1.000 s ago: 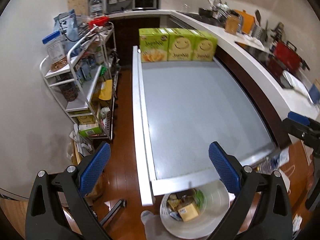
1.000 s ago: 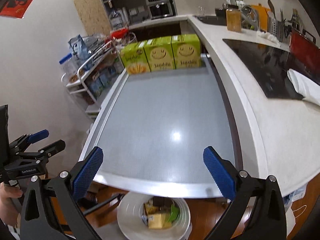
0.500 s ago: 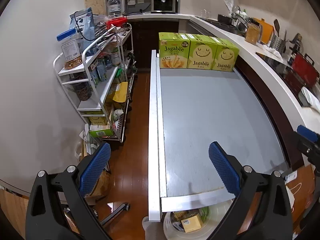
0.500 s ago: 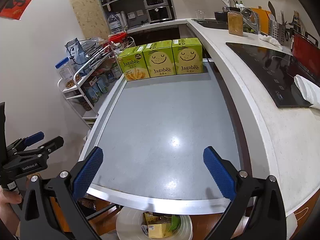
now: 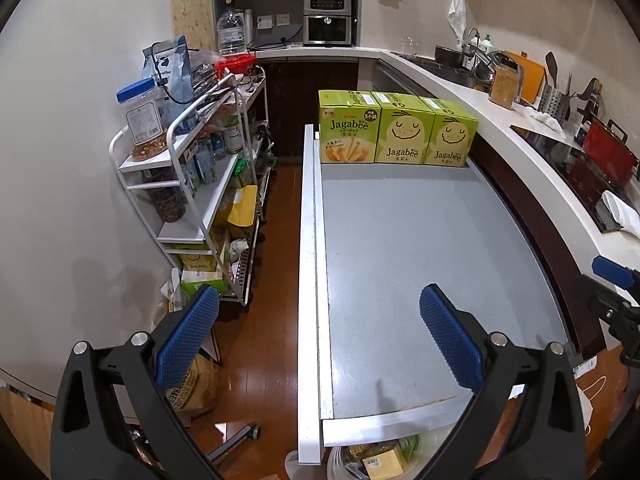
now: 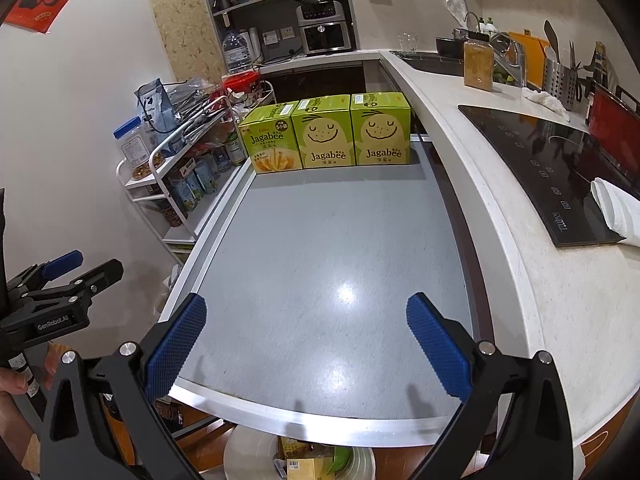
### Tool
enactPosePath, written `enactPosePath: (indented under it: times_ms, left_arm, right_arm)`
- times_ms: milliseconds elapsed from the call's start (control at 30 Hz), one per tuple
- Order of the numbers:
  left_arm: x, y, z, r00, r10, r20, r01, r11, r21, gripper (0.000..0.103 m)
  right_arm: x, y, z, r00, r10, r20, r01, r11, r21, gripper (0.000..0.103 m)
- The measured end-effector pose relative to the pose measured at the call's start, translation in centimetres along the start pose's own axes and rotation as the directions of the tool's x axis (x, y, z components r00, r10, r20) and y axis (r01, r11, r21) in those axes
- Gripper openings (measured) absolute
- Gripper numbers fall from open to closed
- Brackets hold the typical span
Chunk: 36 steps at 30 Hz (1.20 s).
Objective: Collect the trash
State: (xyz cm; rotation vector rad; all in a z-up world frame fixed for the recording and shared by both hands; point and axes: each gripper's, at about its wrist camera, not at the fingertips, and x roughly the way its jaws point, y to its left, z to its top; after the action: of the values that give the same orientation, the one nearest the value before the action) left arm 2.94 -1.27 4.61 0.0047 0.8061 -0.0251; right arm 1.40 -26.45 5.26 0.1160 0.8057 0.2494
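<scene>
**Both grippers spread over a bare grey worktop, trash in the bin below**

A grey, matt worktop with a pale metal rim fills the middle of a narrow kitchen; a curved white stone counter runs along its right side, carrying a black glass hob; a white wire shelf trolley crowded with jars and packets stands on the brown wooden floor to the left; three green Jagabee cardboard boxes stand side by side at the far edge of the worktop.

The trash, crumpled yellow and green wrappers and a small yellow carton, is all heaped together, not on the worktop.

It lies in a round white plastic bin on the floor just under the near edge of the worktop.

The left gripper hangs over the near left corner, its blue-padded fingers spread wide and holding nothing; the right gripper hangs over the near edge, likewise spread and bare.
</scene>
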Motion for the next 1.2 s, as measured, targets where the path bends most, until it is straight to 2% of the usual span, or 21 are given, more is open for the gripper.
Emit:
enactPosePath:
  times_ms: [200,367,533,833,1200]
  left_arm:
    - [0.36,0.29,0.2,1.0,0.019,-0.006,-0.02,0.999,-0.027,0.101]
    - [0.01,0.4,0.35,0.998,0.047,0.044,-0.046,0.999,-0.027,0.101]
    - [-0.21,0.25,0.51,0.995,0.075,0.062,-0.075,0.997,-0.011,0.101]
    - [-0.26,0.6,0.44,0.998,0.037,0.052,-0.035,0.999,-0.042,0.101]
    - [-0.15,0.56,0.83,0.998,0.017,0.056,-0.016,1.0,-0.025,0.101]
  right_arm:
    - [0.38,0.13,0.24,1.0,0.003,-0.003,-0.003,1.0,-0.001,0.098]
    - [0.48,0.38,0.33,1.0,-0.002,0.0,0.002,1.0,-0.013,0.098]
    - [0.51,0.33,0.41,1.0,0.0,0.0,0.0,1.0,-0.009,0.098]
    - [0.56,0.66,0.36,1.0,0.007,-0.005,-0.007,1.0,-0.014,0.098]
    - [0.6,0.92,0.43,1.0,0.011,-0.005,-0.011,1.0,-0.024,0.098]
